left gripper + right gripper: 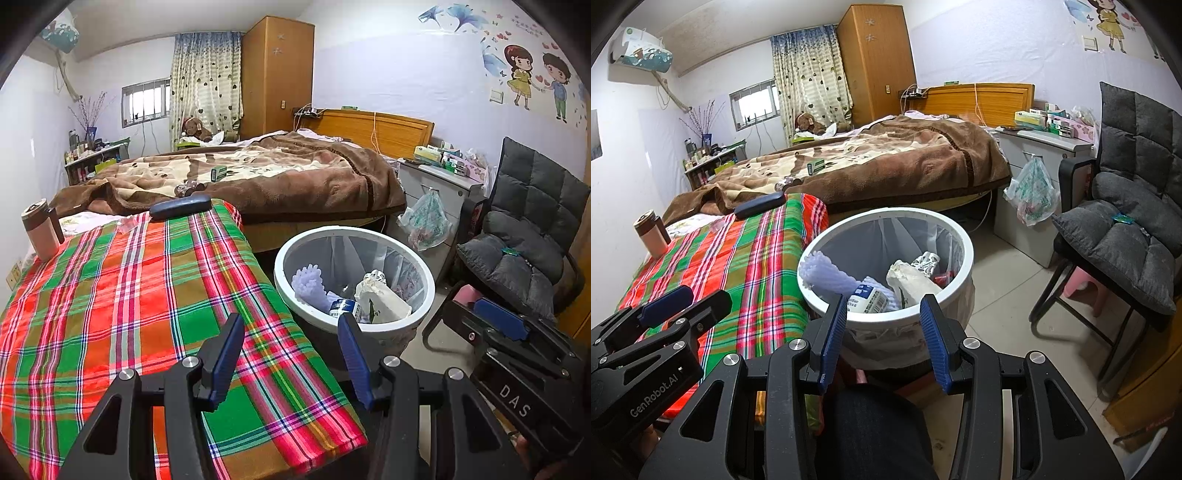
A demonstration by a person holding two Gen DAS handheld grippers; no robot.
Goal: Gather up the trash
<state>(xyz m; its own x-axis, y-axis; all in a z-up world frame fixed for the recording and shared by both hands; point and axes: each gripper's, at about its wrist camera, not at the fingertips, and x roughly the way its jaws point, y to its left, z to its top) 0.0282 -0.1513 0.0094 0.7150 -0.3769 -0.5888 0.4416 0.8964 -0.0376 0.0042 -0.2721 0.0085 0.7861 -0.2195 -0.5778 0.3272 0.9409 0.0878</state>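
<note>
Both the left hand-held gripper [290, 325] and right hand-held gripper [882, 306] gape empty, the trash bin [966, 254] of rubbish at twelve o'clock beside the plaid-covered desk [129, 295].

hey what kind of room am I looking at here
Most likely a lived-in home bedroom: a bed under a brown blanket, a tall wooden wardrobe, a bedside cabinet crowded with small boxes.

open left gripper [290, 325], plaid cloth [129, 295], white bin [354, 277] of trash
</note>
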